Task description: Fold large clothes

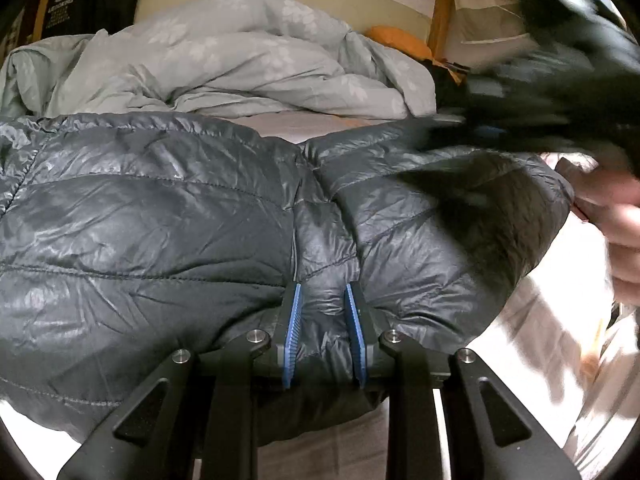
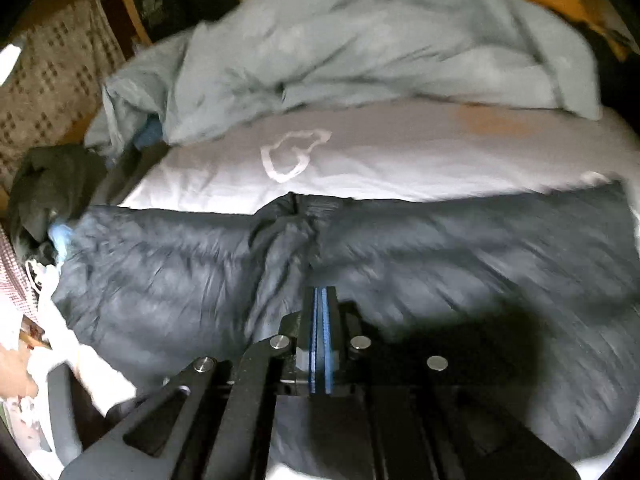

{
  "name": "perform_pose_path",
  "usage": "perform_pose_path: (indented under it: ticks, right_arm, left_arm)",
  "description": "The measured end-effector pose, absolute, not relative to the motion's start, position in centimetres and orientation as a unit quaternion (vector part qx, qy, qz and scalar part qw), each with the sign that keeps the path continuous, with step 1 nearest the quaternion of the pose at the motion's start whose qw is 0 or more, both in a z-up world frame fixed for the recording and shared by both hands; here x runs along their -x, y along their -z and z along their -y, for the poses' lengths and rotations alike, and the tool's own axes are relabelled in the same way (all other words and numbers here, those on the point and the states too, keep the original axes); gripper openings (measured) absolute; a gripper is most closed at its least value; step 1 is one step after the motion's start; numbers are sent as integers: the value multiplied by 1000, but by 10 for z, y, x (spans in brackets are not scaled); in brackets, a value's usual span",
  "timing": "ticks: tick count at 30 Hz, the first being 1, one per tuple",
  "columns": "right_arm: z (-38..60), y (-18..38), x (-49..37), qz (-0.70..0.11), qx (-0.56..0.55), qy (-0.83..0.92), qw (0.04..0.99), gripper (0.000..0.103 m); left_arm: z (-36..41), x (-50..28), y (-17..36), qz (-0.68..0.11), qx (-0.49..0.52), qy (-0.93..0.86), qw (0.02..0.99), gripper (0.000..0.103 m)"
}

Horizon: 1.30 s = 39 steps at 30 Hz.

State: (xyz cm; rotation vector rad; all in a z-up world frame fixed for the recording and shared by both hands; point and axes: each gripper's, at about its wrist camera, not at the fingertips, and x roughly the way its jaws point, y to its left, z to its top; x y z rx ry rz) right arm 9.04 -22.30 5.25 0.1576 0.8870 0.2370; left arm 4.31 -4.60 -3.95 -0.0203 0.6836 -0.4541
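A dark grey quilted puffer jacket (image 1: 140, 220) lies spread across the bed and fills the middle of both views (image 2: 440, 248). My left gripper (image 1: 324, 312) is at the jacket's near edge, and a puffed fold of the fabric is pinched between its blue pads. My right gripper (image 2: 321, 304) hovers over the jacket's middle seam with its blue pads pressed together and nothing visible between them. In the left wrist view the right gripper (image 1: 540, 92) is a blurred black shape at the upper right, with a person's hand (image 1: 624, 232) below it.
A crumpled pale grey-green duvet (image 1: 240, 60) is heaped behind the jacket. White sheet with a heart outline (image 2: 296, 156) lies between them. An orange pillow (image 1: 400, 40) and a wooden frame (image 1: 440, 20) stand at the back. A dark garment (image 2: 52, 184) sits at the left.
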Motion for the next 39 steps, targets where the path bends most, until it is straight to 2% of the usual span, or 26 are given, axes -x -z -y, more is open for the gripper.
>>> perform_pose_path:
  ticks: [2,3,4,6,9,12,16,20,24,26,27,28,30,33,37,39]
  right_arm:
    - [247,-56,-66,-416,-105,-93,899,19]
    - [262,-57,-53,-407,-126,-75,902,33]
    - [278,-56,-39,-395,-149,-52,905,51]
    - [299,-53,-19,-374,-183,-17,909,73]
    - [323,-42,6,-352,-244,-3,904,74]
    - [336,-25,22,-331,-287,26,899,84]
    - [344,1,17,-357,-321,26,877,84]
    - [354,12,1,-349,-356,20,867,84]
    - [385,31,-6,-315,-467,24,826,84]
    - [390,38,-11,-316,-495,12,809,67]
    - [386,34,-14,-319,-482,9,816,50]
    - [380,27,-15,-318,-460,15,829,42]
    - [361,2,-13,-309,-379,30,872,35]
    - [327,-34,-9,-280,-289,28,915,34]
    - [295,-72,-2,-252,-247,-5,936,34]
    - [273,-91,2,-240,-224,-21,944,34]
  left_arm:
    - [47,-42,39,-331,7,219,918,23]
    - [47,-41,39,-330,8,220,918,23]
    - [47,-41,39,-331,9,220,918,23]
    - [48,-40,39,-330,9,220,918,23]
    - [48,-36,38,-325,2,219,920,23]
    - [46,-35,37,-323,6,222,920,24]
    - [44,-37,36,-323,11,224,919,24]
    - [43,-36,36,-321,7,222,921,25]
    - [43,-37,35,-319,8,224,921,27]
    - [44,-36,35,-317,7,224,922,28]
    - [45,-35,35,-315,5,223,923,29]
    - [46,-35,34,-313,1,220,924,30]
    - [49,-32,34,-307,-9,213,928,35]
    - [50,-32,32,-305,-12,209,929,40]
    - [50,-33,25,-308,-10,214,927,43]
    - [47,-31,12,-294,-25,208,932,52]
